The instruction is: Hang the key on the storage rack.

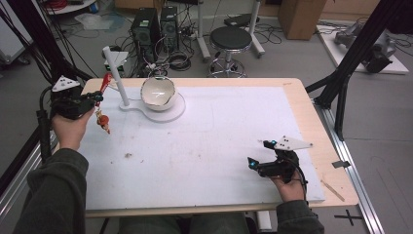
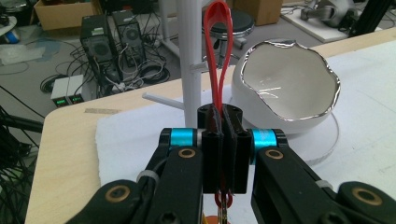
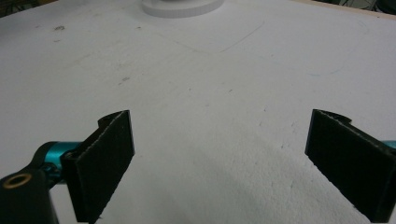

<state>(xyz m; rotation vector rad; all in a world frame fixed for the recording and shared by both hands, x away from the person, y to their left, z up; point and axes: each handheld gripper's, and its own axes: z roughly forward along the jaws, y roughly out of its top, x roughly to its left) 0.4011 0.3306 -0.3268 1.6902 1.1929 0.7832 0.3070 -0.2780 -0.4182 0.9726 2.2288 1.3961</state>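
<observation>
My left gripper [image 1: 97, 96] [image 2: 223, 122] is shut on a red loop strap [image 2: 218, 32] [image 1: 105, 83] at the table's far left. An orange charm [image 1: 103, 122] hangs from the strap below the jaws. The loop stands up next to a white peg stand [image 1: 117, 73] [image 2: 191, 51]. Just right of the stand, a white bowl with a silver wavy rim [image 1: 158, 91] [image 2: 285, 81] rests tilted on a round white base [image 1: 167, 110]. My right gripper [image 1: 259, 155] [image 3: 219, 163] is open above the white mat [image 1: 204, 141] [image 3: 205, 84] at the near right, with nothing between its pads.
The white mat covers most of the wooden table [image 1: 311, 117]. A black stool [image 1: 230, 41] and computer towers [image 1: 155, 29] with cables stand on the floor beyond the far edge. A black frame leg [image 1: 348, 63] rises at the right.
</observation>
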